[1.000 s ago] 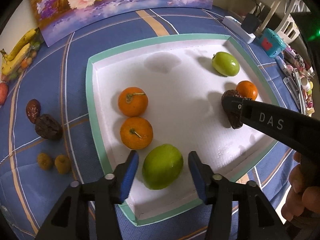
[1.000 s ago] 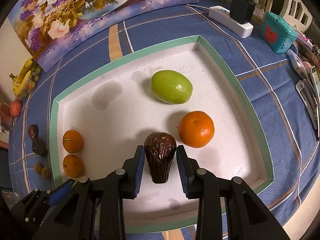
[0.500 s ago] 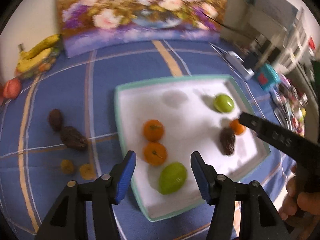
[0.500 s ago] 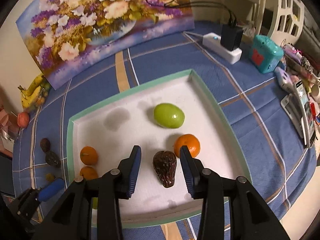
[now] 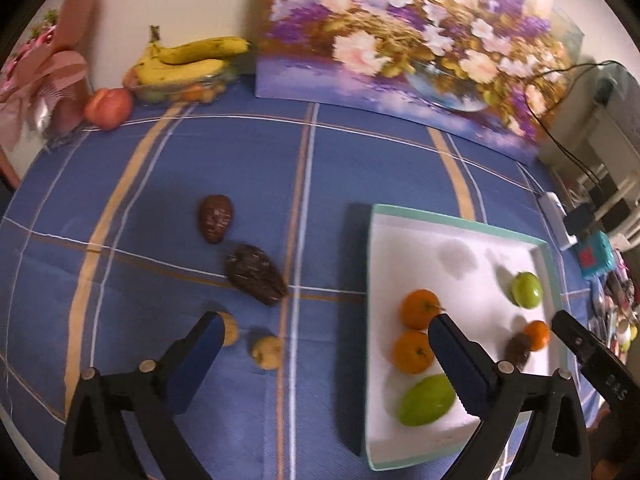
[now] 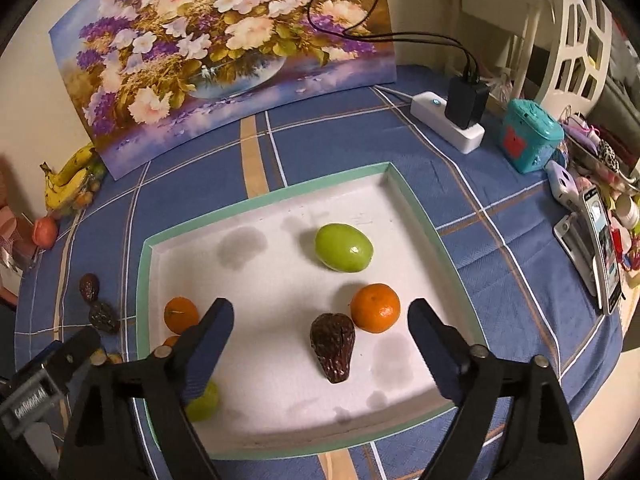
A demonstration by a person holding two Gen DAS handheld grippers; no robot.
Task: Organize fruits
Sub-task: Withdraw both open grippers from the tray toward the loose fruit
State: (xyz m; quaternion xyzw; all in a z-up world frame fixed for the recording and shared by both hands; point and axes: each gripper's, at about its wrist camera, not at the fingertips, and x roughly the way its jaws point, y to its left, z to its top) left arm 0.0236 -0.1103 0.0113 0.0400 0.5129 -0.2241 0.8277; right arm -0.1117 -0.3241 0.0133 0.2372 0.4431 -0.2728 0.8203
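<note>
Blue plaid tablecloth [image 5: 240,168]. White tray [image 6: 280,280] holds six fruits. Two dark fruits [image 5: 256,268] and two small yellow ones [image 5: 266,352] remain left of it. Left gripper [image 5: 324,348] and right gripper [image 6: 320,320] gape empty.

Blue plaid table [image 5: 240,168]: tray [image 5: 460,224] by the right finger, dates [image 5: 256,268] and yellow fruits [image 5: 266,352] ahead of the left finger.

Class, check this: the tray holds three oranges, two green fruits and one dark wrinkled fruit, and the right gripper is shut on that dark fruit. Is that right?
Not quite. The right wrist view shows the right gripper open, its jaws wide apart above the dark wrinkled fruit, which lies free in the tray. The counts hold: the left wrist view shows three oranges and two green fruits.
</note>
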